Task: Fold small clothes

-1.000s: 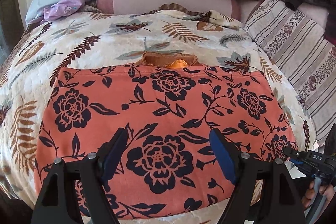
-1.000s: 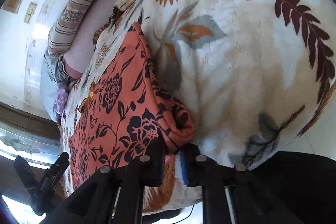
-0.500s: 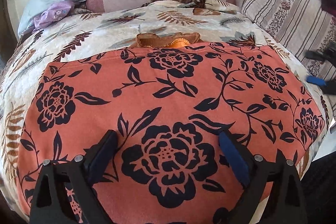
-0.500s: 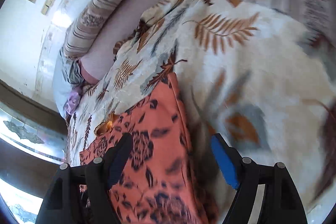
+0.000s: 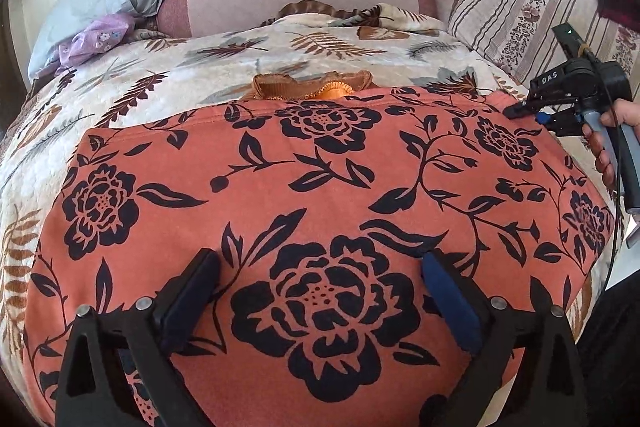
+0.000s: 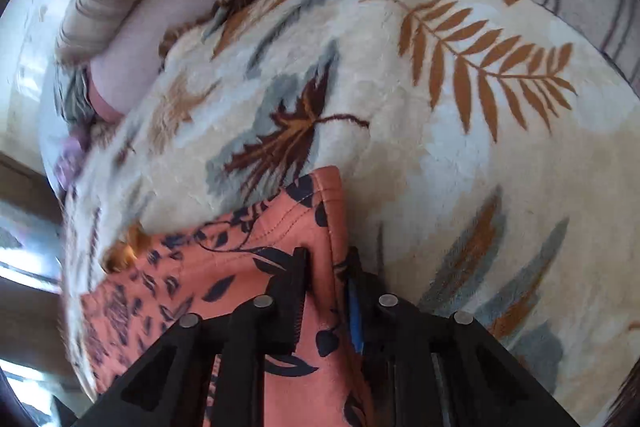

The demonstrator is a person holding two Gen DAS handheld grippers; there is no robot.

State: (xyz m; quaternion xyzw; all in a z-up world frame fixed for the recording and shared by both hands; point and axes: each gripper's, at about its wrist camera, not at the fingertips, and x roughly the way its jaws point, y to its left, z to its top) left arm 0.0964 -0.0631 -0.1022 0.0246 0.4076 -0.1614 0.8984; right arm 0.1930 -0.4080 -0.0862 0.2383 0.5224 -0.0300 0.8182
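The orange floral cloth (image 5: 320,187) lies flat on the bed (image 5: 168,95), filling mid-frame. A second ago the right claw (image 6: 328,291) pinched its near corner; it let go, slid to the far right corner and is closing on that edge. The left claw (image 5: 320,291) has spread wide above the cloth, holding nothing. Another fold looks imminent.

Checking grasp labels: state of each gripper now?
Left gripper: open over the garment, holding nothing.
Right gripper: closing on the garment's far corner, fabric between its fingers.
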